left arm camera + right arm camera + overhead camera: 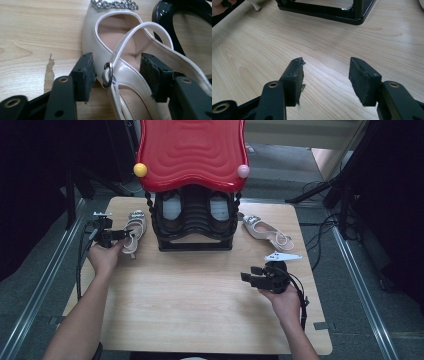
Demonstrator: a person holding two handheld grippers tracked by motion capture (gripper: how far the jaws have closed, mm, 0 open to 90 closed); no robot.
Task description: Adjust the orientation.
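Observation:
A cream strapped sandal with a rhinestone trim lies on the wooden table, left of the rack. My left gripper stands open around its heel end. In the left gripper view the sandal's side wall, with the metal buckle, sits between the pads of the left gripper, with a gap on each side. The matching sandal lies to the right of the rack. My right gripper hovers open over bare wood with nothing between the fingers of the right gripper.
A black shoe rack with a red wavy top stands at the table's far middle, with a dark pair of shoes inside. Its black frame is close beside the held-around sandal. The rack's base lies ahead of the right gripper.

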